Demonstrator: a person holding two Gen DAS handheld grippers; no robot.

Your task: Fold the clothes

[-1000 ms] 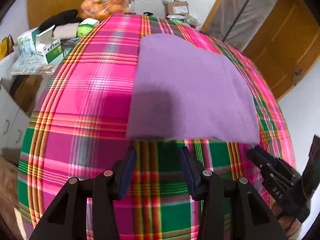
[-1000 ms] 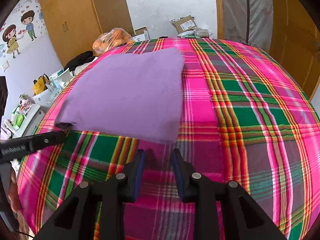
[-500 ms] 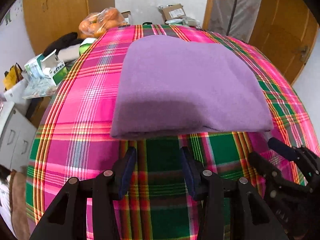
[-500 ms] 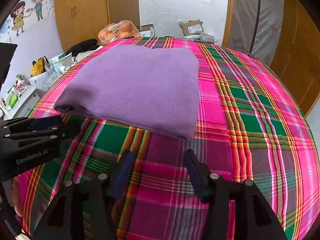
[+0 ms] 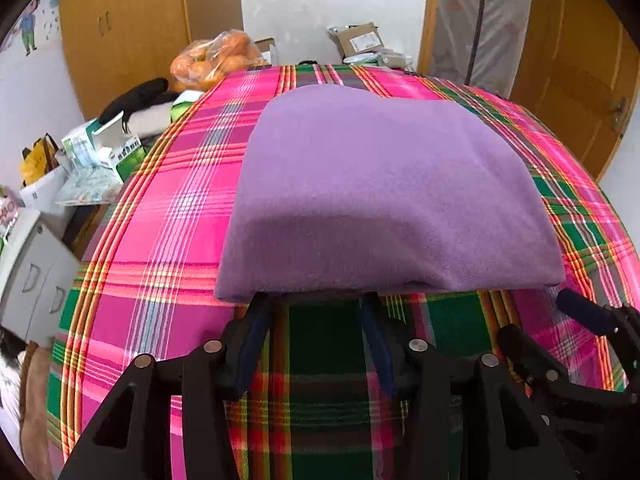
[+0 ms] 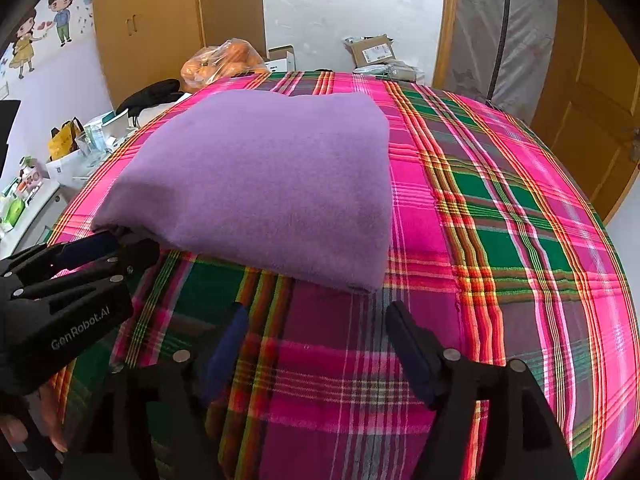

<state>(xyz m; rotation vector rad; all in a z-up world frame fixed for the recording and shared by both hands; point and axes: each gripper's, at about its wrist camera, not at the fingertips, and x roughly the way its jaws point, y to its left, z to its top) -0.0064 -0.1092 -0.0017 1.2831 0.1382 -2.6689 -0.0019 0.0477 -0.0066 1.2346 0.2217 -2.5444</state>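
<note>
we open both jaws, nothing clamped | left gripper now at purple garment near edge | right gripper short | next fold upcoming

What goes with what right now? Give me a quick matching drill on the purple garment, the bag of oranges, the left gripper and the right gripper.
Things:
1. folded purple fleece garment
2. clear plastic bag of oranges
3. left gripper
4. right gripper

States:
A. jaws opening, short of the garment's near edge
B. beyond the far edge of the plaid cloth
C. fingertips tucked under the garment's near edge
D. lying flat on the pink and green plaid cloth

Pairs: 1-D, 2-B, 3-C, 4-A
</note>
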